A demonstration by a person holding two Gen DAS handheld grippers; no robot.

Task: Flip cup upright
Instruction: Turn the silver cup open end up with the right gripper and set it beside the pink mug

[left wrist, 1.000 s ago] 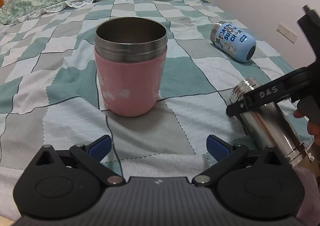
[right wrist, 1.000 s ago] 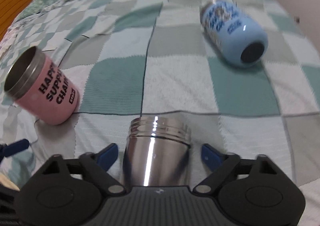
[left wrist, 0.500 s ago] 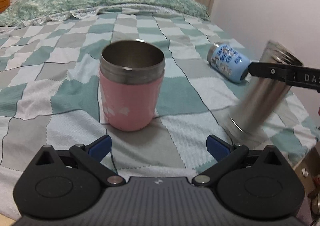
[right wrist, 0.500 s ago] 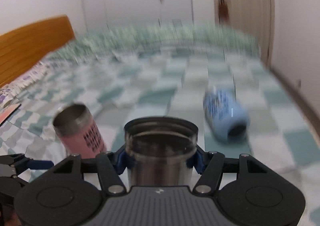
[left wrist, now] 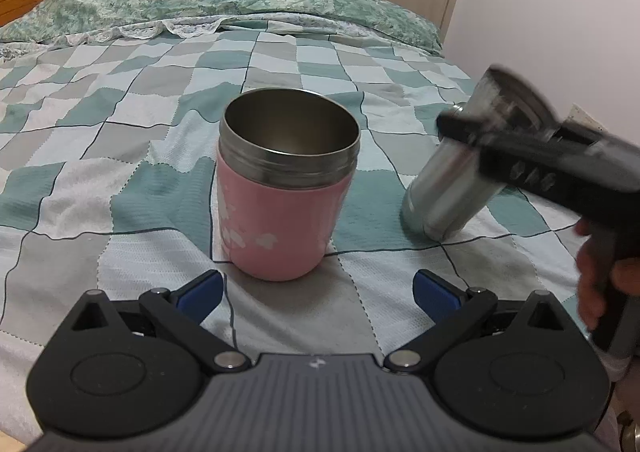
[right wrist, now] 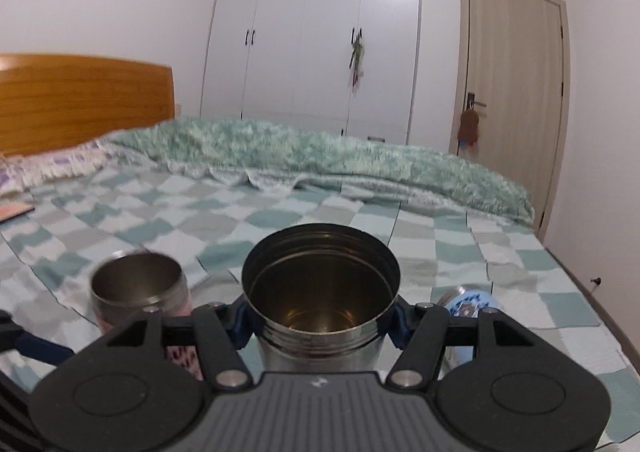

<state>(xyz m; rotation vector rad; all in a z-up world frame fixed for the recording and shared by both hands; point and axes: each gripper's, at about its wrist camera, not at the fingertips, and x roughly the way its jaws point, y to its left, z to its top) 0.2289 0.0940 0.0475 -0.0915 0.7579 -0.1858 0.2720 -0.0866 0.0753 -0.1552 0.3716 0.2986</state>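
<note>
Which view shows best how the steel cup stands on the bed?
Left wrist: the steel cup shows from the side, tilted, its base on the bed. The right wrist view shows only its open mouth, between the right gripper fingers.

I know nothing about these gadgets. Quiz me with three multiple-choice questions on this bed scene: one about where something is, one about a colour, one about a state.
1. Where does the pink cup stand?
A. on the checked bedspread
B. on the floor
C. on a shelf

2. What colour is the cup lying near the bed's right edge?
A. red
B. blue
C. black

3. How is the steel cup right now?
A. lying flat, untouched
B. gripped by the right gripper, tilted, mouth up
C. upside down

Answers: 1 A, it stands upright on the quilt. 2 B, the blue cup peeks out behind the gripper. 3 B, the fingers clamp its sides.
</note>
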